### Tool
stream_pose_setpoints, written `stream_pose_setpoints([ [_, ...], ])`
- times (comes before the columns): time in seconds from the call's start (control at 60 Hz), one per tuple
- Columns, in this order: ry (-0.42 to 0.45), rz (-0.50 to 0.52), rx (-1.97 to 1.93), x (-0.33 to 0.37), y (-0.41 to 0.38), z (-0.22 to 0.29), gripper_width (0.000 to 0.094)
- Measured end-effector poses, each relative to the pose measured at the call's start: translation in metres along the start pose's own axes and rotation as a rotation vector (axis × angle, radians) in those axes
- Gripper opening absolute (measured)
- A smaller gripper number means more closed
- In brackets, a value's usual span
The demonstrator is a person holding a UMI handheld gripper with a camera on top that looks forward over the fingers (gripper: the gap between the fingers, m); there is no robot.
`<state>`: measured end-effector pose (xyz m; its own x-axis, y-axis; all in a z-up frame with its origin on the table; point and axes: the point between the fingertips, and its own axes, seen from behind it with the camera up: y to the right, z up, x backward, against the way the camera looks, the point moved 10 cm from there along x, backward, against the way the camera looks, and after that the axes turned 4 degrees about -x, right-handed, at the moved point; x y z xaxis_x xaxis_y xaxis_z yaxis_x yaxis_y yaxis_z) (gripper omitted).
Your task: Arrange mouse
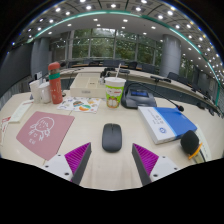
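A dark grey computer mouse [112,137] lies on the beige table [100,116], just ahead of my fingers and centred between them. A pink mouse mat [44,131] with a white drawing lies on the table to the mouse's left. My gripper [112,160] is open and empty, with its magenta pads [76,158] spread wide on both sides. The mouse rests on the table on its own, apart from both fingers.
A white and green paper cup [115,92] stands beyond the mouse. An orange bottle [55,84] stands at the back left. A blue and white book [167,123] lies to the right, with a black and orange object [190,144] near it. Papers [78,104] lie behind the mat.
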<state>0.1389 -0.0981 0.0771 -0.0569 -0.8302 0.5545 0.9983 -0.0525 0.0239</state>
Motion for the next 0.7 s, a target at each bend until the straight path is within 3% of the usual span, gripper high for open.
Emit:
stream_pose_setpoints([
  [0.183, -0.023, 0.034, -0.016, -0.066, -0.003, 0.018, 0.0753],
  [0.317, -0.044, 0.045, -0.047, -0.085, -0.002, 0.018, 0.0481],
  [0.617, -0.076, -0.007, -0.049, -0.084, -0.005, 0.024, 0.0334],
  [0.7, -0.03, -0.035, -0.05, -0.069, -0.011, 0.043, 0.0334],
])
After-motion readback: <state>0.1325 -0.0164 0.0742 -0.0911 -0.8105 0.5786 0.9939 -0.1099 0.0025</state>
